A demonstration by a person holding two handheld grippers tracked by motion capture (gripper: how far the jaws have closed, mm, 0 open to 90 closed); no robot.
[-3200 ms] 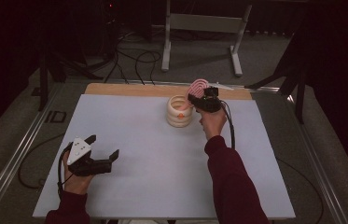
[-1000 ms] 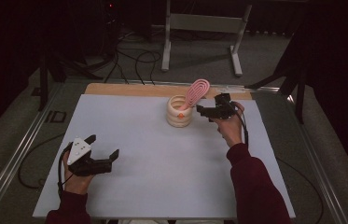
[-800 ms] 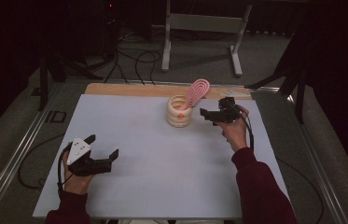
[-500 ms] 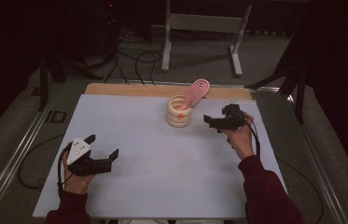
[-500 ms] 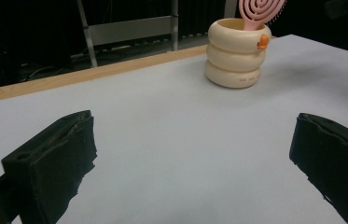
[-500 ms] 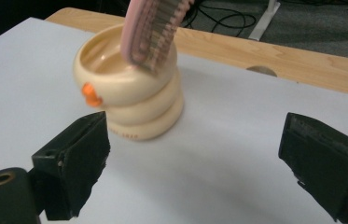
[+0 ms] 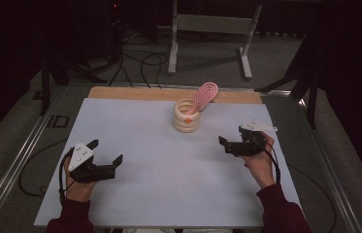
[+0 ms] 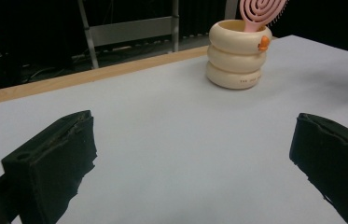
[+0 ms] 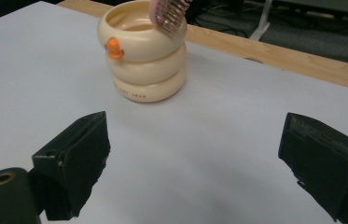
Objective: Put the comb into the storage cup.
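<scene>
Upright, pink brush in cream cup, head tilted up-right, both hand-held grippers spread, empty.

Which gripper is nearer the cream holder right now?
Right. The right gripper sits open just off the cream holder, toward the person; the left gripper rests open farther off, near the table's near-left.

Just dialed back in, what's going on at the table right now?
A person holds a gripper in each hand over the white table. The pink hairbrush stands leaning in the cream ringed holder near the far edge. The right gripper is open and empty, near the holder but apart from it. The left gripper is open too, idle at the near left.
</scene>
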